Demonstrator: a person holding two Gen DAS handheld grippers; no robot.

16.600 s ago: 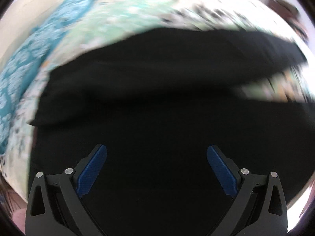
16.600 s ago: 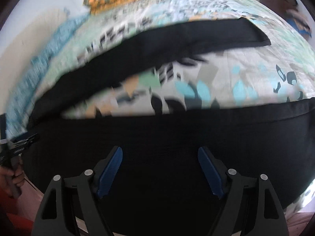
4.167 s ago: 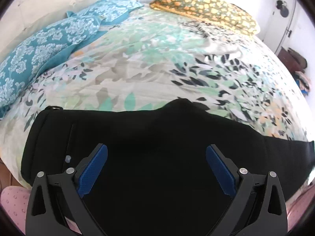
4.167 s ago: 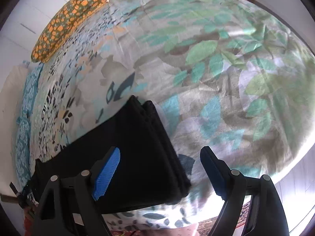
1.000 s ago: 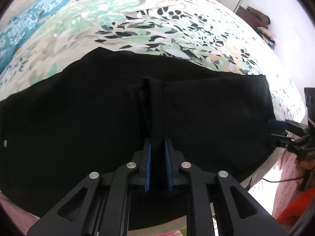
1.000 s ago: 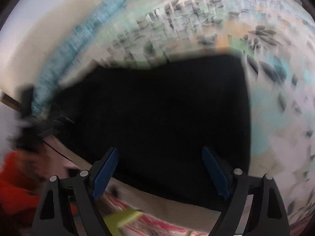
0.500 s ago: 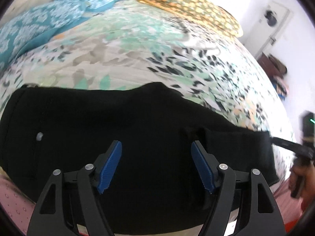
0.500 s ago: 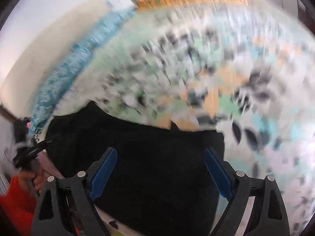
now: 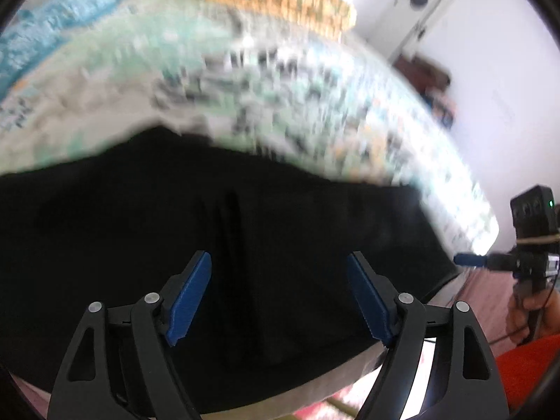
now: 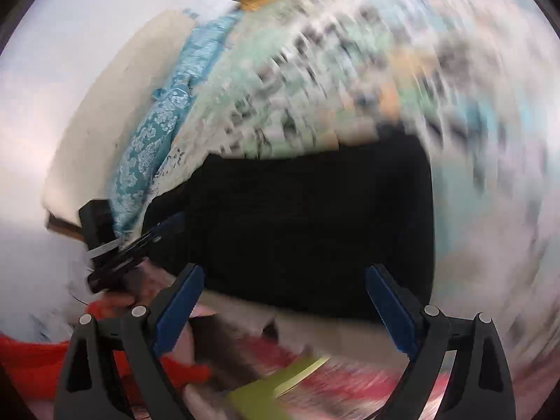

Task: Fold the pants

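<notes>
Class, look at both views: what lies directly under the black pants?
The black pants lie on the leaf-print bedspread, which shows all around them. The part of it beneath them is covered.

Bed (image 9: 315,80) w/ leaf-print cover; black pants (image 9: 280,217) folded at near edge.

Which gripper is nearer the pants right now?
Left. The left gripper hangs right over the black pants, jaws opening, nothing between them. The right gripper sits back past the bed edge, open, with the pants ahead of it.
</notes>
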